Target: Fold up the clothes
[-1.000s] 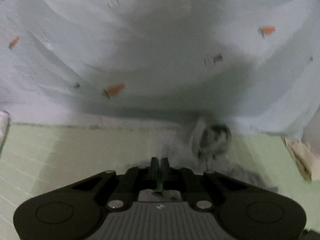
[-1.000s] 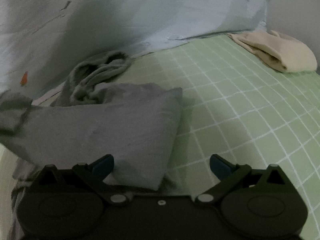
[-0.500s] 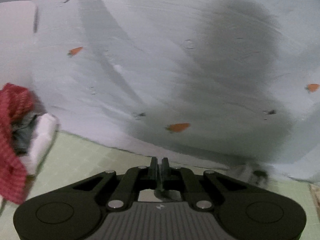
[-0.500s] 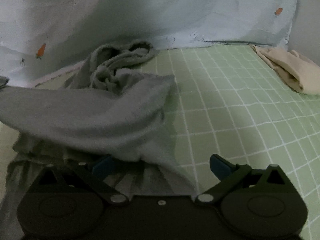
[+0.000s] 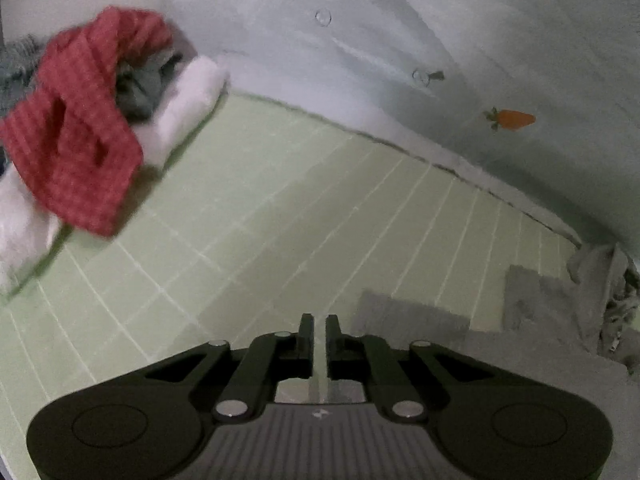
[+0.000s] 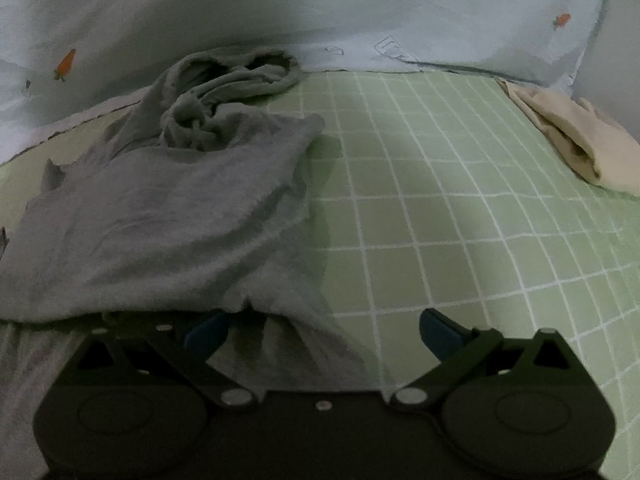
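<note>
A grey garment (image 6: 160,208) lies crumpled on the green checked sheet (image 6: 460,220), its bunched end toward the pale blue blanket. My right gripper (image 6: 324,330) is open at the garment's near hem. The cloth droops over its left blue pad (image 6: 208,330), and the right pad (image 6: 440,328) is over bare sheet. In the left wrist view the same grey garment (image 5: 520,340) lies at the lower right. My left gripper (image 5: 318,328) is beside it, its fingers drawn together to a narrow slit with nothing in it.
A pile with a red checked cloth (image 5: 76,132) and a rolled white towel (image 5: 188,100) sits at the left. A folded beige garment (image 6: 572,148) lies at the far right. A pale blue blanket with carrot prints (image 5: 440,40) rises behind the sheet.
The garment's left side, held up earlier, has dropped flat onto the sheet. My left gripper has swung left, away from the blanket, toward the red pile. My right gripper has stayed open at the hem.
</note>
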Motion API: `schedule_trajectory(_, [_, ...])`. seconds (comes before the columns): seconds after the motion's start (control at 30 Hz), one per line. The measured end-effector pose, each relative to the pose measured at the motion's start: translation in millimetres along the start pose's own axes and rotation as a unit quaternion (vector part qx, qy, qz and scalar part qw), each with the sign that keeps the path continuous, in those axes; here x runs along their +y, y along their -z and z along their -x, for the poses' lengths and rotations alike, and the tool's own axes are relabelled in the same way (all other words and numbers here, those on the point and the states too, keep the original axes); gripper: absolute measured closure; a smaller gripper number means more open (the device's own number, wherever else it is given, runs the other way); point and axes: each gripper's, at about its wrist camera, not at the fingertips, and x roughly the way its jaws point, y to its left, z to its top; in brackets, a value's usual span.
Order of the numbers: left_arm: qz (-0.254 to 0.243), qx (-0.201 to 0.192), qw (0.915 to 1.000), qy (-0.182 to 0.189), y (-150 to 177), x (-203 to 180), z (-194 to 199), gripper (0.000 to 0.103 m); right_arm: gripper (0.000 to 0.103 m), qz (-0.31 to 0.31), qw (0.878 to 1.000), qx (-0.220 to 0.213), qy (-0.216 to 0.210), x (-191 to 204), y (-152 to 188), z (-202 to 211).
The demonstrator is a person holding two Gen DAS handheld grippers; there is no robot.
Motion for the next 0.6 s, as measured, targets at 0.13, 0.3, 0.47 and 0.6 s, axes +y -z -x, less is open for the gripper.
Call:
schedule_trajectory(0.13, [-0.047, 0.008, 0.9978, 0.046, 1.2, -12.8, -4.9, 0.057, 0.000, 0.016, 1.000, 0.009, 0.001, 8.7, -0.8, -3.6])
schedule_trajectory(0.3, [-0.094, 0.028, 0.9907, 0.094, 10.7, -38.7, -13.9, 0.038, 0.000, 0.027, 1.000, 0.013, -0.001, 14.4, -2.2, -3.5])
schedule_trajectory(0.47, [-0.136, 0.049, 0.9841, 0.102, 27.6, -60.3, -30.4, 0.034, 0.000, 0.018, 1.000, 0.021, 0.007, 13.3, -3.6, -6.4])
schedule_trajectory(0.6, [-0.165, 0.052, 0.9800, 0.098, 35.9, -70.2, -36.7, 0.027, 0.000, 0.012, 0.999, 0.031, 0.012, 10.9, -3.3, -11.4])
